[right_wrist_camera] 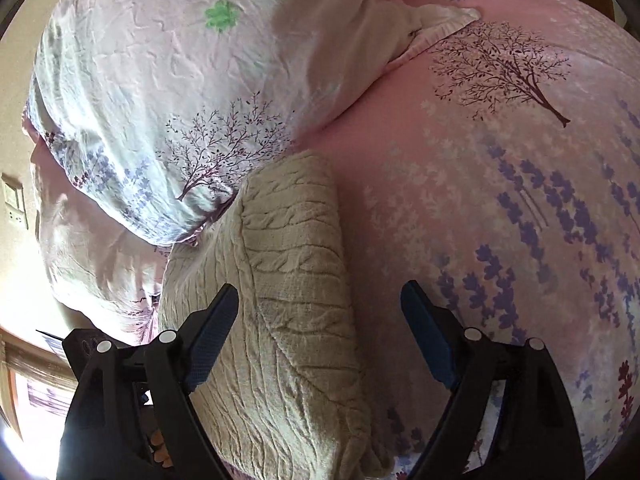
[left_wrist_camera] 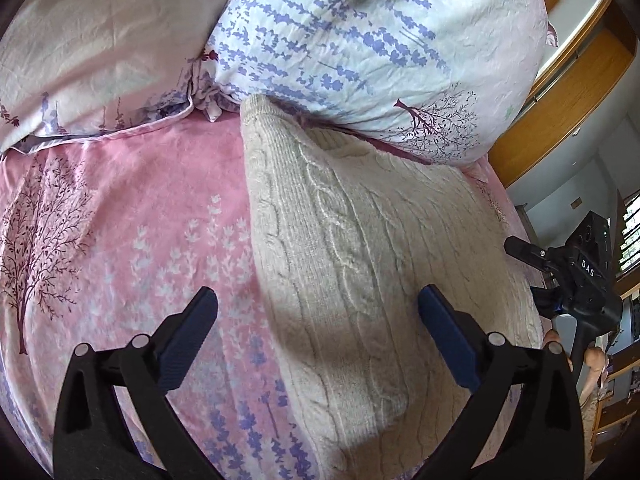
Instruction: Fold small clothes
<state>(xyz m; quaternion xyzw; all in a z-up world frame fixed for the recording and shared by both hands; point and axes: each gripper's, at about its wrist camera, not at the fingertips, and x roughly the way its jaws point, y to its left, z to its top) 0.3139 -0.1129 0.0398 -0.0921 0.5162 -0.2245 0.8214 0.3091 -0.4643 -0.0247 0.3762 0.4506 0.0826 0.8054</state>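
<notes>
Cream cable-knit sweater (left_wrist_camera: 360,264) lies folded on the pink floral bed sheet (left_wrist_camera: 132,216) against the pillow (left_wrist_camera: 360,40), both tools, left (left_wrist_camera: 318,334) and right (right_wrist_camera: 320,328), open and empty; next likely another fold.

Pillow (left_wrist_camera: 360,40) crowding sweater's (left_wrist_camera: 360,260) far end

Left gripper (left_wrist_camera: 318,300): black plastic arms, silver pivot pins, dark blue textured pads (left_wrist_camera: 188,340). Right gripper (right_wrist_camera: 320,308): same build; its black body marked "DAS". Bare skin of hand (left_wrist_camera: 592,364) behind.
</notes>
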